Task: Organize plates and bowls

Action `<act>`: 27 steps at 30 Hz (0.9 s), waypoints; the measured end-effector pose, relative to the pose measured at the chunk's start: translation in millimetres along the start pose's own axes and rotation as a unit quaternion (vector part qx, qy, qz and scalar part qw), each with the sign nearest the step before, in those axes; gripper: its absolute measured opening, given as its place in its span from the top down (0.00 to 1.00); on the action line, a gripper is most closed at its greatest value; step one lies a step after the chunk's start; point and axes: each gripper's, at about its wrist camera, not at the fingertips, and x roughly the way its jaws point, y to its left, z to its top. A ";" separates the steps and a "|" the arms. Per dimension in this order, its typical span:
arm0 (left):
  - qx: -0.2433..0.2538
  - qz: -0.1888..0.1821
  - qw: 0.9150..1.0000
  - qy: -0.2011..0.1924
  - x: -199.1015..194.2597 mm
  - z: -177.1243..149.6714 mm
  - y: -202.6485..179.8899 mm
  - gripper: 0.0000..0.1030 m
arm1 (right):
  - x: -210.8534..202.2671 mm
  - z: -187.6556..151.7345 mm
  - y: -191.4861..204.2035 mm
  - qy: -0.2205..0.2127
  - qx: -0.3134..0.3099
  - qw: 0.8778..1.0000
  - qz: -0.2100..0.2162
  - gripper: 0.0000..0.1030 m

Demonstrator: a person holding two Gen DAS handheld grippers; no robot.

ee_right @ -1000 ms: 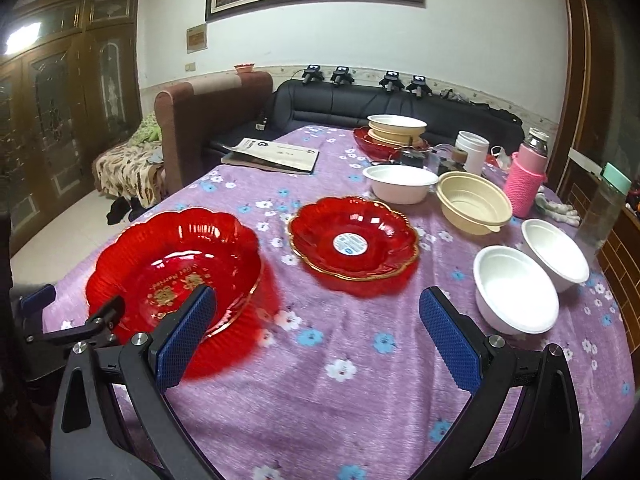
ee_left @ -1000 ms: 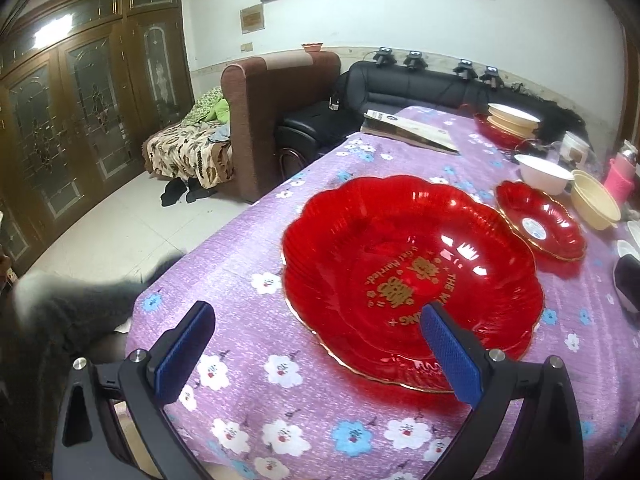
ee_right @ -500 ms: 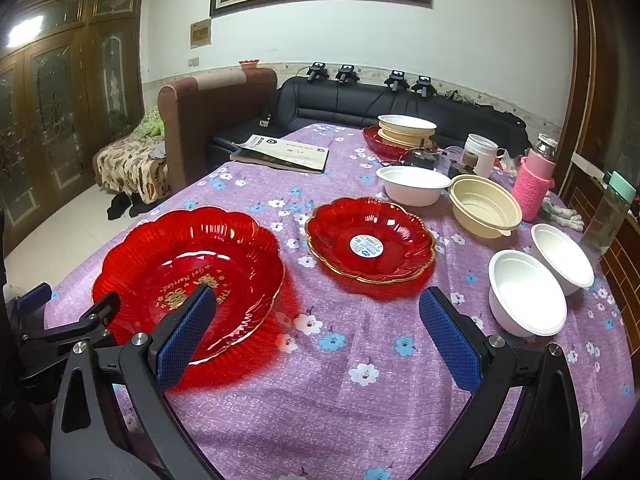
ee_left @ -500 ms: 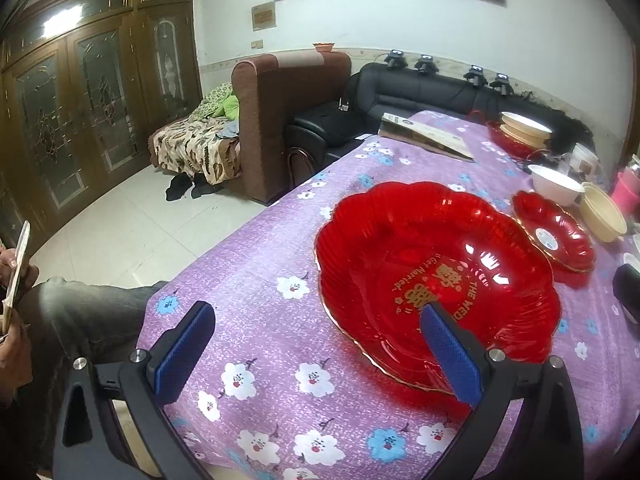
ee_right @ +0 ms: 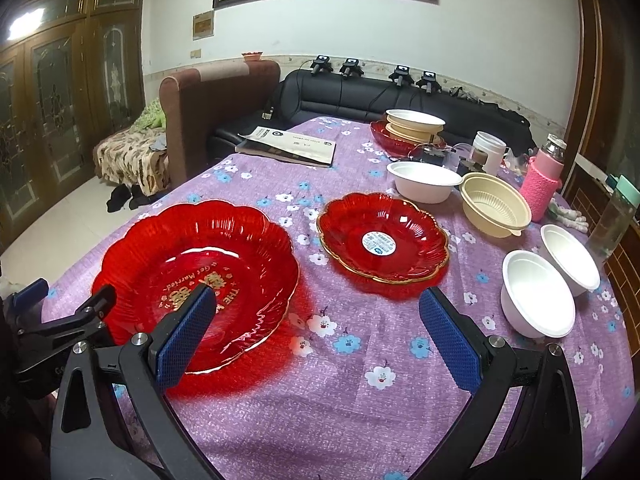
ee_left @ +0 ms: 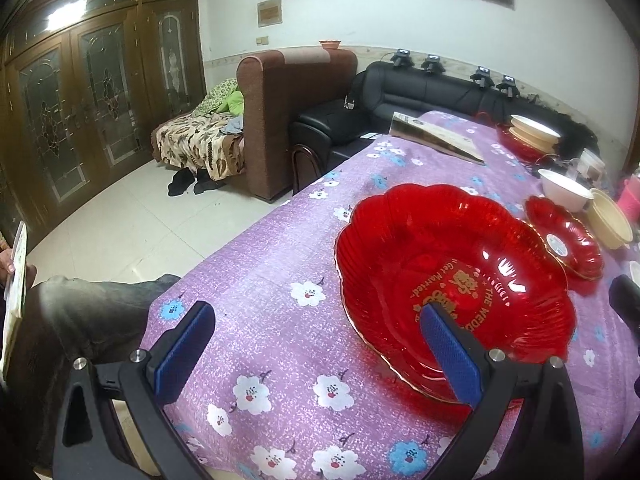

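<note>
The large red scalloped plate point(ee_right: 196, 280) lies flat on the purple flowered tablecloth point(ee_right: 360, 400) at the near left of the table, with the smaller red gold-rimmed plate point(ee_right: 384, 240) just beside it on the right and the white bowls point(ee_right: 538, 296) and the cream bowl point(ee_right: 496, 204) farther off to the right. Both tongs stand wide apart and hold nothing: the left gripper point(ee_left: 316, 348) hovers at the big plate's near edge with one blue pad over the rim, and the right gripper point(ee_right: 316, 336) hangs above the cloth between the two red plates. The plate looks like thin, glossy moulded plastic, so it is probably light, fairly stiff, and slick under the pads. Its shallow well offers no hold; the raised, fluted rim is the likely place to pinch, one pad above and one below. A grip at one edge may let the wide plate tilt or slip.
</note>
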 end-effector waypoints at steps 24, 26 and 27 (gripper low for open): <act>-0.003 -0.001 1.000 0.010 11.4 3.2 7.4 0.00 | 15.5 0.9 6.9 0.021 0.000 1.000 -0.004 0.00; -0.003 -0.001 1.000 0.010 11.4 3.1 7.3 0.00 | 17.5 0.4 6.2 0.021 0.002 1.000 -0.004 0.00; -0.003 0.000 1.000 0.010 12.1 3.0 7.2 0.00 | 17.8 0.3 6.1 0.021 0.002 1.000 -0.005 0.00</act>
